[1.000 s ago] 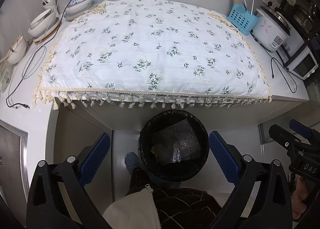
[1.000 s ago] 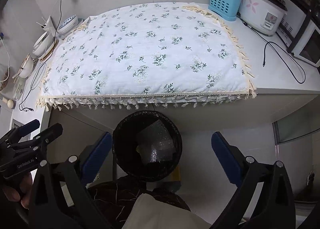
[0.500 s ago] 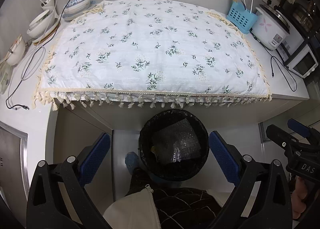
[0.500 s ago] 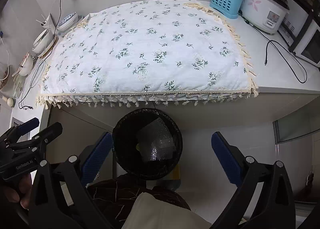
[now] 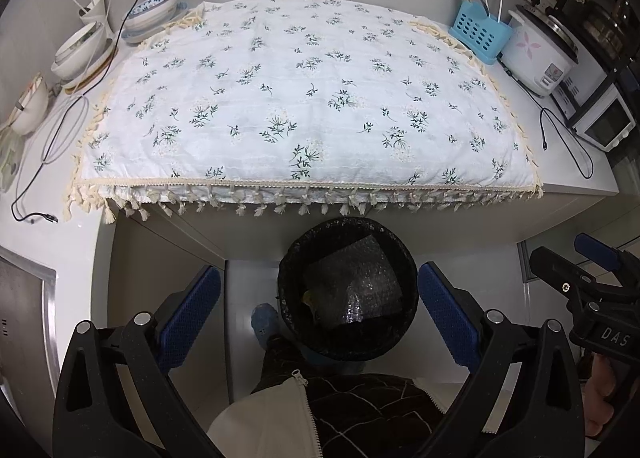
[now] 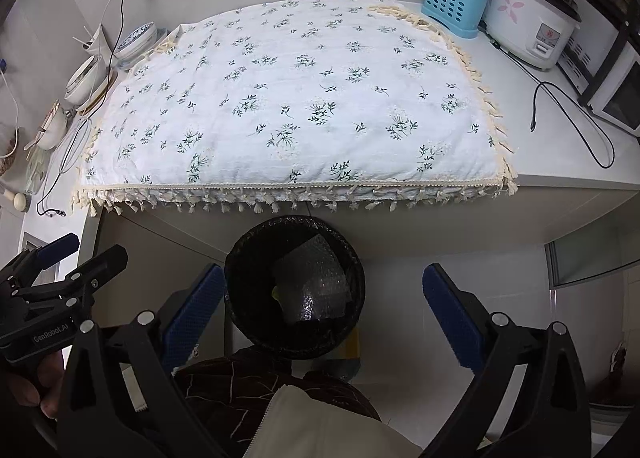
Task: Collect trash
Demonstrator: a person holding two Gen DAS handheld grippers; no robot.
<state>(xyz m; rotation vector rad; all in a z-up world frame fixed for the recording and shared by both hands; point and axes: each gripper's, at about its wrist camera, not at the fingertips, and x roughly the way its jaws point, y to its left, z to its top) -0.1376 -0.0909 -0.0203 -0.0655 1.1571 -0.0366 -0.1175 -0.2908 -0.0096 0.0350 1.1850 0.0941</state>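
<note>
A round black-lined trash bin [image 5: 289, 274] [image 6: 240, 258] stands on the floor under the counter's front edge. A sheet of bubble wrap [image 5: 360, 278] [image 6: 312, 282] and a small yellowish scrap lie in it. My left gripper [image 5: 318, 286] hangs open above the bin, its blue pads either side of the rim with nothing between them. My right gripper [image 6: 322, 286] is open and empty too, with the bin under its left half. Each gripper appears in the other's view: the right one [image 5: 580, 270] at the right edge, the left one [image 6: 68, 258] at the left edge.
A white floral cloth with tassels [image 5: 304, 97] covers the counter. Stacked bowls [image 5: 80, 53] and loose cables sit at the left. A blue utensil caddy [image 5: 478, 31], a rice cooker [image 5: 536, 57] and a small oven [image 5: 604, 125] stand at the right. A person's jacket fills the bottom.
Almost nothing differs: both grippers stay open over the bin, and the right one has drifted only slightly.
</note>
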